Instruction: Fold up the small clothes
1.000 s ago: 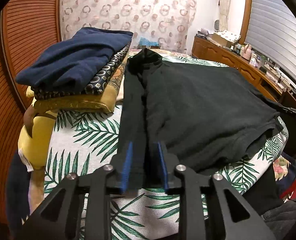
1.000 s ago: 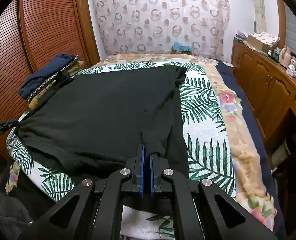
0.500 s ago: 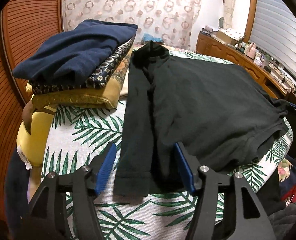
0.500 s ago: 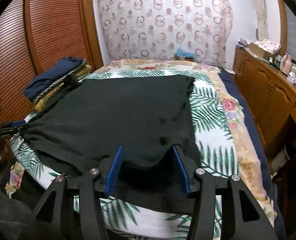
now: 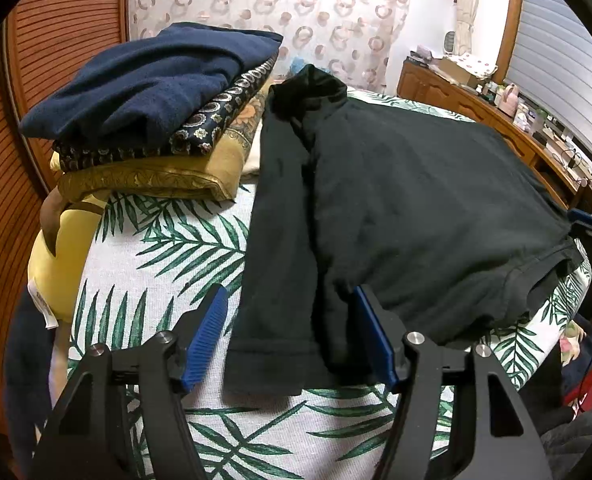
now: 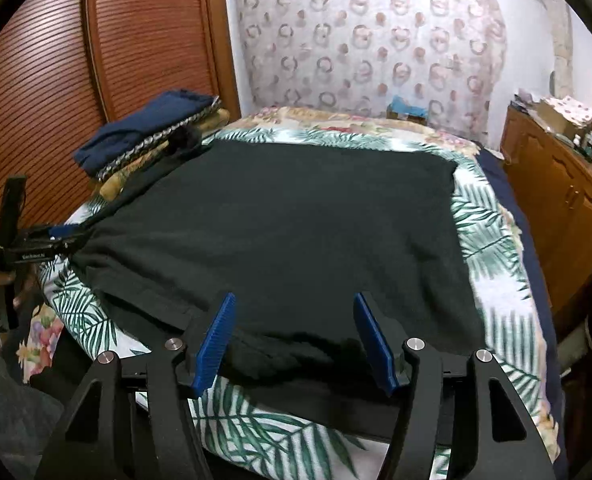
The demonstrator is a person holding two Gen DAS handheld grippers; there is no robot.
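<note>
With both the left gripper [image 5: 290,336] and right gripper [image 6: 294,340] having just let go (jaws apart), the black shirt [image 6: 280,236] lies spread on the bed [image 6: 492,280], most folding remaining.

The left wrist view sits low at the bed's [image 5: 168,264] near edge, tilted down along the left gripper [image 5: 292,336], close over the black garment's [image 5: 416,208] sleeve, with the folded stack [image 5: 156,92] at 11 o'clock. The right wrist view looks from the same edge, further right, down the bed toward the curtain [image 6: 376,40] at 12 o'clock. Both views share the garment, stack and curtain; the right one catches the left gripper at 9 o'clock.
</note>
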